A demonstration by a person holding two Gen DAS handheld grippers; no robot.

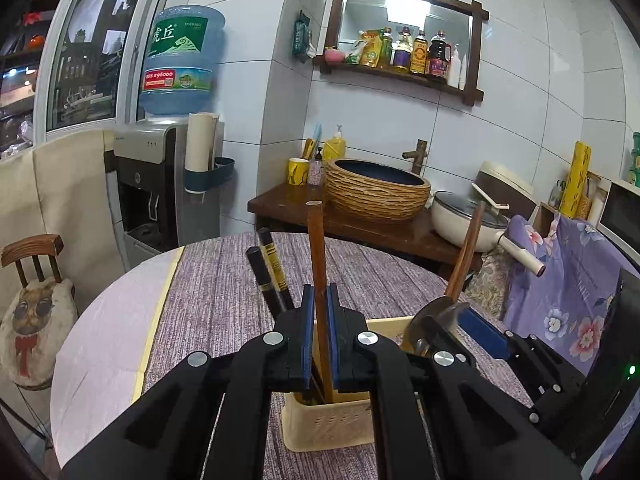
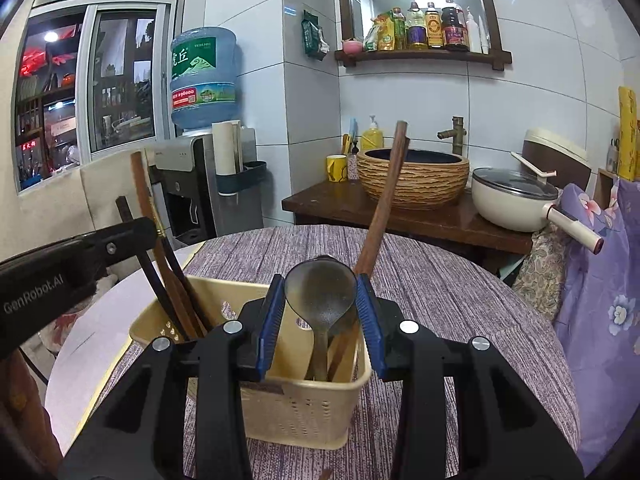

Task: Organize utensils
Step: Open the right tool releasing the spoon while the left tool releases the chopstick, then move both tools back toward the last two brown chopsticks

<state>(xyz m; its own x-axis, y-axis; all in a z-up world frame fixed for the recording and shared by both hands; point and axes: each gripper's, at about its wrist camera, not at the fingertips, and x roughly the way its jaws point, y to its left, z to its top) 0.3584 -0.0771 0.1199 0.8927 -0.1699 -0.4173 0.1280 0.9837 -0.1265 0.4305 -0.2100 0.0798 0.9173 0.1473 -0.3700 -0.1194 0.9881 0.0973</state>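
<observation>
A cream plastic utensil basket (image 2: 312,412) stands on the round table; it also shows in the left wrist view (image 1: 328,428). My left gripper (image 1: 319,304) is shut on a brown wooden chopstick (image 1: 318,256) that stands upright with its lower end in the basket. Black chopsticks (image 1: 268,268) lean in the basket beside it. My right gripper (image 2: 321,292) is shut on the bowl of a metal spoon (image 2: 320,292), whose handle points down into the basket. A wooden-handled utensil (image 2: 382,200) leans in the same compartment. The left gripper's body (image 2: 72,256) shows at the left, by the chopsticks (image 2: 160,264).
A purple striped cloth (image 2: 440,288) covers the table. Behind it a dark wooden counter (image 2: 340,200) holds a woven basin (image 2: 412,176), a yellow mug and a cream pan (image 2: 516,200). A water dispenser (image 2: 200,184) stands at the left, floral fabric (image 2: 600,280) at the right.
</observation>
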